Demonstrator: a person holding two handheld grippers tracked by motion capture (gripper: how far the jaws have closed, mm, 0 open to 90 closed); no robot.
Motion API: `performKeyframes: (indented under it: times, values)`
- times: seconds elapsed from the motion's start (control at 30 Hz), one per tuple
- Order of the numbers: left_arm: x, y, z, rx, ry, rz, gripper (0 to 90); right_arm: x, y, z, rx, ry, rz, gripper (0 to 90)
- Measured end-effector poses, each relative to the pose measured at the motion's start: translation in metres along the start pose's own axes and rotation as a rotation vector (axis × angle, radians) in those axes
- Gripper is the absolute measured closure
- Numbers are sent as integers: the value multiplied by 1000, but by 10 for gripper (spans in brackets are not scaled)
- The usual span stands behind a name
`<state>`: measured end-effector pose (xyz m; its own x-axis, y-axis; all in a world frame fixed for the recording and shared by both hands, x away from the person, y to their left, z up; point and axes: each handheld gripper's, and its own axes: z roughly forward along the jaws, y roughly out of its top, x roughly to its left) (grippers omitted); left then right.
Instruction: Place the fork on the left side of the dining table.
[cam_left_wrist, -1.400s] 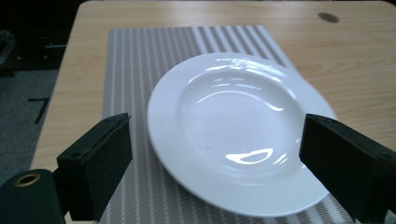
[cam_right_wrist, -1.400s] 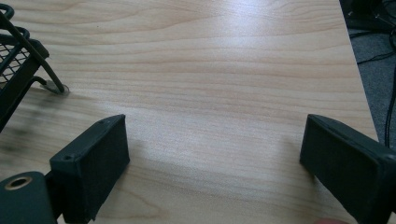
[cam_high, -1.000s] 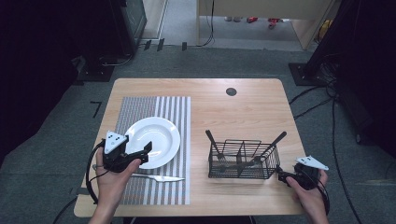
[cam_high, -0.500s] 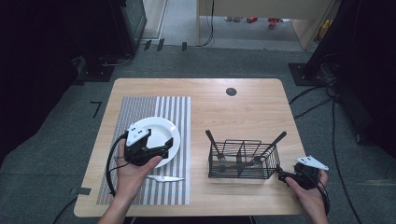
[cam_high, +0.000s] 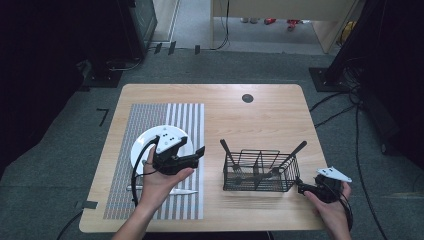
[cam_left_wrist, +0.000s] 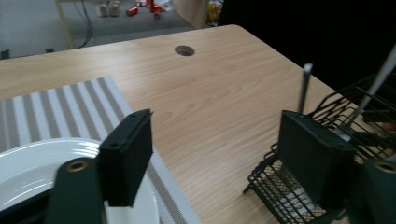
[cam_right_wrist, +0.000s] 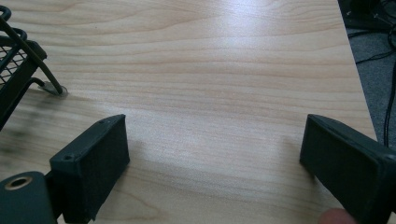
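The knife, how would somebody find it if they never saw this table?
Start at the striped placemat on the left side of the wooden table. A white plate sits on it; the knife lies flat nearer the person, just past the plate. Unlike the cutlery standing in the black wire basket, it lies alone.

From the right gripper view, the right gripper (cam_right_wrist: 212, 163) hangs low over the wooden table (cam_right_wrist: 224, 70), its two black jaws standing wide apart with nothing but bare wood between them. Left of the gripper and farther off, the corner of a black wire basket (cam_right_wrist: 16, 70) stands on the table, one thin wire foot (cam_right_wrist: 52, 86) resting on the wood. Right of the gripper, past the table's edge, lies grey carpet (cam_right_wrist: 373, 60) with dark cables (cam_right_wrist: 390, 79) across it.
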<state>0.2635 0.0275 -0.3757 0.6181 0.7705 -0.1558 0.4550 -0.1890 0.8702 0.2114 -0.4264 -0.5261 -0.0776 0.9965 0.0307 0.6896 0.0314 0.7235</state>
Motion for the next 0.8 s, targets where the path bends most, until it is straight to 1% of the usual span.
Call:
performKeyframes:
  times: [0.03,0.17,0.3,0.4,0.43,0.47,0.5,0.53,0.63,0.67,0.7,0.73,0.77,0.8]
  values:
    - [-3,2,3,3,-30,2,370,0,0,0,0,0,0,77]
    - [-9,6,6,-2,-83,16,429,0,0,0,0,0,1,77]
    - [-16,8,11,2,-122,30,470,0,0,0,0,0,0,77]
    - [-18,10,15,6,-141,35,507,0,0,0,0,0,0,77]
    - [-18,10,17,8,-158,37,527,0,0,0,0,0,0,77]
    - [-18,10,17,8,-158,37,553,0,0,0,0,0,0,77]
    - [-18,11,21,15,-193,35,572,0,0,0,-1,0,0,77]
    - [-18,12,23,18,-207,32,590,0,0,0,-1,-1,1,77]
    - [-19,13,29,23,-234,29,625,0,0,0,-1,-3,3,77]
    - [-19,13,29,23,-234,29,636,0,0,0,-1,-3,3,77]
    - [-19,13,32,25,-249,28,642,0,0,0,0,-3,2,77]
    - [-19,13,32,25,-249,28,644,0,0,0,0,-3,2,77]
    - [-20,14,36,25,-262,27,647,0,0,0,0,-2,3,77]
    - [-20,14,37,26,-266,25,651,0,0,0,-1,-3,3,77]
